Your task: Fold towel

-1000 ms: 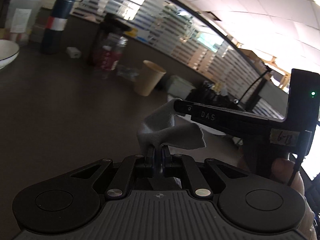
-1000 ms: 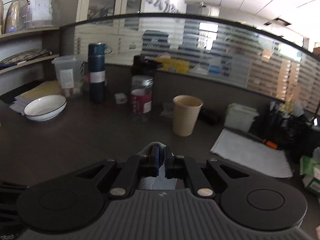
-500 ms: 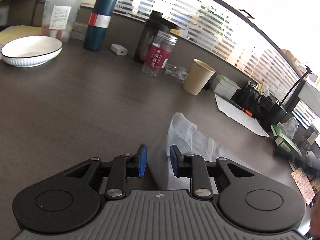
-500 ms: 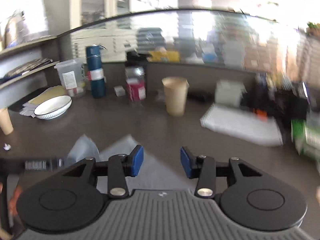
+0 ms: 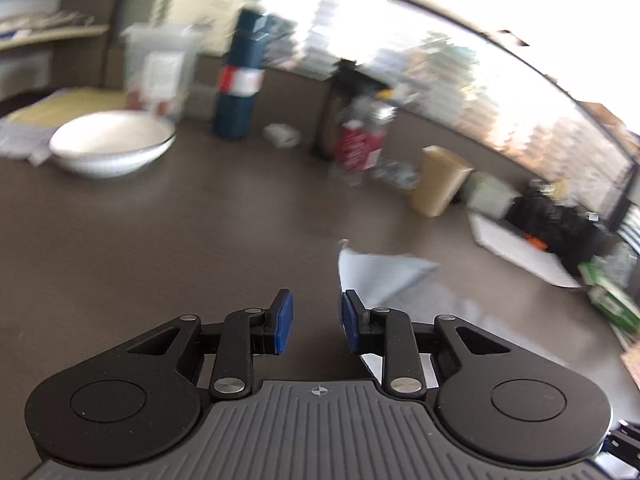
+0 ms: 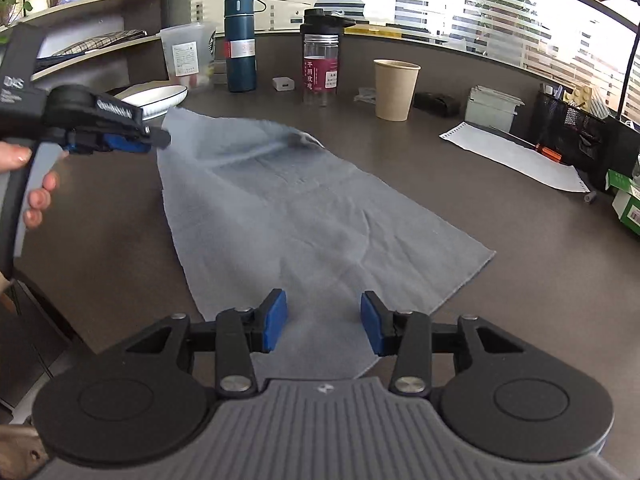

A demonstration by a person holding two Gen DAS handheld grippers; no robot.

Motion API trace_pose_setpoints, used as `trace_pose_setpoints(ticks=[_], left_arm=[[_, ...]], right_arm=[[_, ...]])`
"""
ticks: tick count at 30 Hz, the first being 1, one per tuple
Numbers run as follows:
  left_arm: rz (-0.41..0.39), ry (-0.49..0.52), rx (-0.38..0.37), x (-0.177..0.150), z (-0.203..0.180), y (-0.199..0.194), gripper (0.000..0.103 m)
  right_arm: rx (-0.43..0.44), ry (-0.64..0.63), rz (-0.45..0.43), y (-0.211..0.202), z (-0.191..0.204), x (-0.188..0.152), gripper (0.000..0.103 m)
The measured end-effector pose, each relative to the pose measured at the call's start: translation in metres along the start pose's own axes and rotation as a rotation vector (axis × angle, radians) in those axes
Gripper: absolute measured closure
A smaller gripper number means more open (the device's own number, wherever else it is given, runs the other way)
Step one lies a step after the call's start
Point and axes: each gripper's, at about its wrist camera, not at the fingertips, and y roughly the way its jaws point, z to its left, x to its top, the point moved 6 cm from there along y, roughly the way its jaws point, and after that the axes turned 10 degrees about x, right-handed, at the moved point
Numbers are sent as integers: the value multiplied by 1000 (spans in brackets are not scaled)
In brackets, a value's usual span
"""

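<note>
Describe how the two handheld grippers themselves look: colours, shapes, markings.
Both match: the right gripper and left gripper have ribbed grey bodies, black linkage arms with silver rivets, round black discs and blue pads. Side on, the left one shows white lettering on black.

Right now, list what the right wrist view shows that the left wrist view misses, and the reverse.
Only the right wrist view: the whole towel spread flat on the desk, the left tongs at its far corner in a hand, and the right tongs opening, nothing between the pads. Only the left wrist view: the left tongs' empty gap. Both: bowl, blue flask, paper cup.
</note>
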Motion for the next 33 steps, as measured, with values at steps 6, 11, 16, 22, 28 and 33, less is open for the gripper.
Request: trace_pose_setpoints(ticks=[6,11,16,22,28,33], left_arm=[[52,82,90,-8,-6,15,63],[46,111,301,-8,17,21,63],[-35,80,156,7,5,0,61],[-18,203,-87,-3,-58,-4,56],[67,283,-65,-30,-67,25,56],[113,300,-58,-46,-60,26,55]], right_arm=[[-22,14,-2,-12,-25,-10,48],[-66,40,-4,-19,-44,-13,47],[-112,-10,5,-22,-44,-14,47],[-134,-6,-67,-36,-40,-2,47],[-82,9,-83,-22,-23,-2,47],[-17,45,-44,-9,-20,-8,47]])
